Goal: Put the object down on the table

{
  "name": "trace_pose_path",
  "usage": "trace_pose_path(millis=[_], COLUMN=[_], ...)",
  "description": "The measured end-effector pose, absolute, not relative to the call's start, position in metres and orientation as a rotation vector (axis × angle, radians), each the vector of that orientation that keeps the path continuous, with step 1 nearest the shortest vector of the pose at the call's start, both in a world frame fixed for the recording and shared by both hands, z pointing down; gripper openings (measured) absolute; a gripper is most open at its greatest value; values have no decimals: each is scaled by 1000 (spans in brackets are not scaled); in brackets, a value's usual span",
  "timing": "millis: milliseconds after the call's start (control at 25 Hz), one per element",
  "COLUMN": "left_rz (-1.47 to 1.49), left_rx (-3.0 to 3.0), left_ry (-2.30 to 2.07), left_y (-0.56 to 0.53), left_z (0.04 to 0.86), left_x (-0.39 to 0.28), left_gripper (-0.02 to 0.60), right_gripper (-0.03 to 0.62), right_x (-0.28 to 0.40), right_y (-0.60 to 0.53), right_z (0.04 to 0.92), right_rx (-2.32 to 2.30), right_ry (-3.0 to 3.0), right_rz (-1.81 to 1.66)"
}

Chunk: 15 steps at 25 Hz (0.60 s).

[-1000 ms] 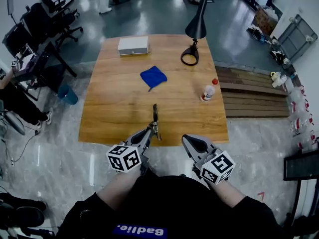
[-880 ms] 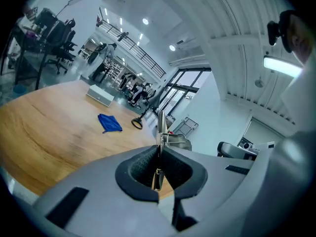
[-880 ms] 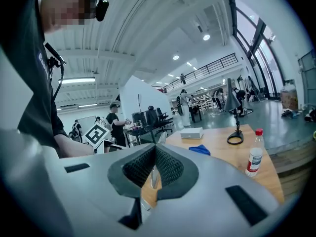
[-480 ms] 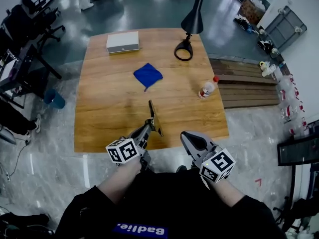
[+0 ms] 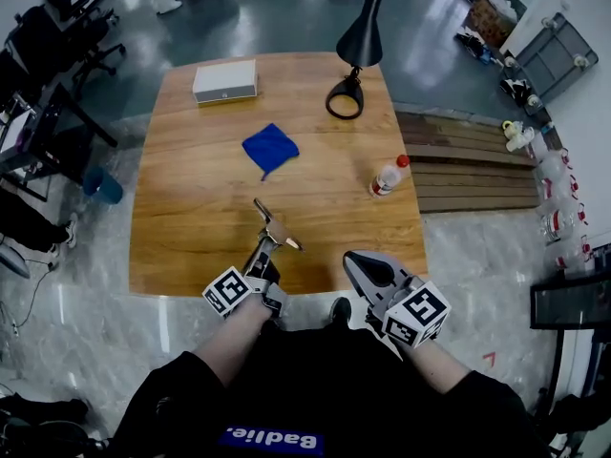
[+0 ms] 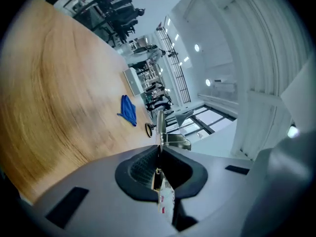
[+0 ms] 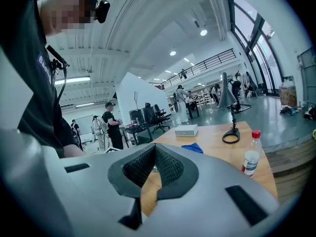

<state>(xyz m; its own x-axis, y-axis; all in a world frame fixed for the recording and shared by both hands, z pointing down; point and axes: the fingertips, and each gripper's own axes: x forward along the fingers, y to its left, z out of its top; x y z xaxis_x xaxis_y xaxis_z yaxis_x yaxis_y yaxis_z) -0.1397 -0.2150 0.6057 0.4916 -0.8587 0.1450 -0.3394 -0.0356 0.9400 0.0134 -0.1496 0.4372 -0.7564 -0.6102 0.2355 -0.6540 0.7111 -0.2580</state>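
Observation:
My left gripper (image 5: 264,252) is shut on a slim metal tool (image 5: 272,224) with a brass-coloured end. It holds the tool over the near part of the wooden table (image 5: 191,208). In the head view the tool slants away to the left. In the left gripper view the tool (image 6: 160,128) stands out past the closed pads (image 6: 143,164), with a silver bracket on one side. I cannot tell whether it touches the table. My right gripper (image 5: 368,267) hangs at the table's near edge, shut on nothing; its pads (image 7: 170,164) meet.
On the table lie a blue cloth (image 5: 269,148), a white box (image 5: 225,81) at the far left, a black desk lamp (image 5: 348,74) at the far right and a red-capped bottle (image 5: 386,176) at the right. Office chairs (image 5: 57,27) stand left; wooden pallets (image 5: 468,165) lie right.
The left gripper has turned, so the tool that pointed straight away now slants to the left. The right gripper has barely moved. The head view has shifted a little.

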Motion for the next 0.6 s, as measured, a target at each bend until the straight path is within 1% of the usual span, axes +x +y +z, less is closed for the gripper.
trace_pose_path(millis=[280, 600], left_rz=[-634, -643], left_rx=[1477, 1366], left_ry=[-1149, -1266], left_y=[-234, -250], left_z=[640, 670], left_x=[-119, -112], left_gripper=[20, 20], right_gripper=[5, 5], right_x=[50, 65], right_y=[-165, -167], right_z=[456, 470], right_rx=[967, 899], right_ry=[-2767, -2753], right_rz=[525, 560])
